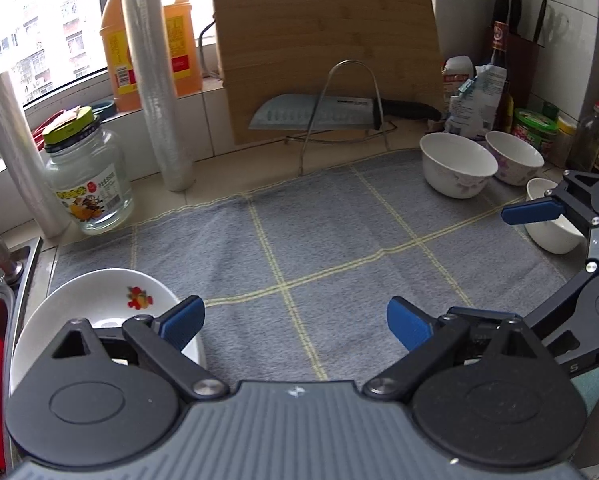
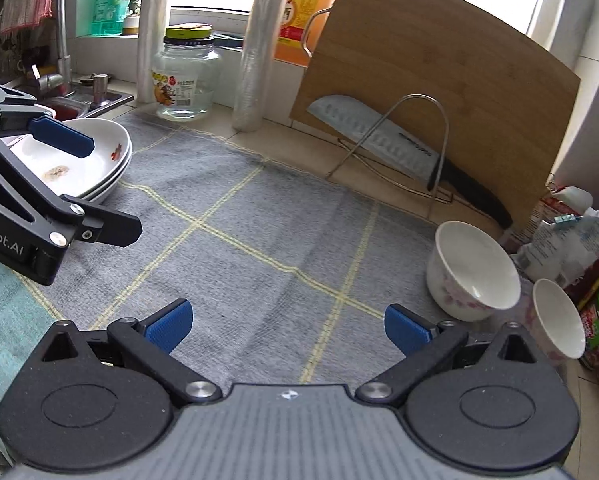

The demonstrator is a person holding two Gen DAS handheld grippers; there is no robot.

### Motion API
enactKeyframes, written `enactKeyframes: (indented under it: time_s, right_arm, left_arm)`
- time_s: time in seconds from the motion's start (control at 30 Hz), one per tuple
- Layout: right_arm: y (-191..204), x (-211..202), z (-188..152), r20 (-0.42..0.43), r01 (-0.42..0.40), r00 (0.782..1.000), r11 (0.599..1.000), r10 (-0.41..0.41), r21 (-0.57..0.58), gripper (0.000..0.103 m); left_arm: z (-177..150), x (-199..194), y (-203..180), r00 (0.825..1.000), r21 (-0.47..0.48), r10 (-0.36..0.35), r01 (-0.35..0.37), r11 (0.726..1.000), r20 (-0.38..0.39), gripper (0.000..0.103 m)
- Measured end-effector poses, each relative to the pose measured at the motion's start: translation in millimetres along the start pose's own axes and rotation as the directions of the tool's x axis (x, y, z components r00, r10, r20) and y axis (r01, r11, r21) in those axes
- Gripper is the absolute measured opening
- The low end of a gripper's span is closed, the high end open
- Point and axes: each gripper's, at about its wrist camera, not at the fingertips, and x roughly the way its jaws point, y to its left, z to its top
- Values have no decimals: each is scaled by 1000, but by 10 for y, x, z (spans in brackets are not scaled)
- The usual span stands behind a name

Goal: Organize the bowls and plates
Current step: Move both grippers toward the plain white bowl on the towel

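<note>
"Robot.AI" reads on the left gripper (image 2: 65,184), which hovers over the stacked white fruit-print plates (image 2: 99,160) at the surface's left edge. The right gripper (image 2: 287,326) hangs low over the grey checked towel (image 1: 319,240), near three white floral bowls (image 1: 457,164) at the right edge. Both jaws spread wide, empty.

Third bowl (image 1: 551,232) (half behind right gripper (image 1: 539,210))
</note>
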Motion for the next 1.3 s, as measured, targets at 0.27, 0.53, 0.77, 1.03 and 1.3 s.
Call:
enactKeyframes:
  time_s: [0.27,0.53,0.77,1.03,1.3]
  right_arm:
    - [-655,-464,-447,54,-2,999,1000,2,-5,103]
    - [-1324,-727,-860,59,-3,998,999,0,47,103]
    - [-1567,-678,-968,52,29,998,994,-35,106,103]
    - [-1660,-495,-874,-2,82,997,986,-83,142,103]
    - [-1635,-190,-634,-34,77,997,992,-74,97,103]
  left_arm:
    - [94,42,-882,1000,7,13,-13,1000,-9,98]
    - [209,85,-1616,1000,31,19,-18,999,-12,98]
    - [362,235,-1790,1000,105,-29,29,994,-10,98]
    - [528,580,-1632,996,163,-86,88,983,-15,98]
    - [685,900,-1414,995,271,-100,102,957,-23,98]
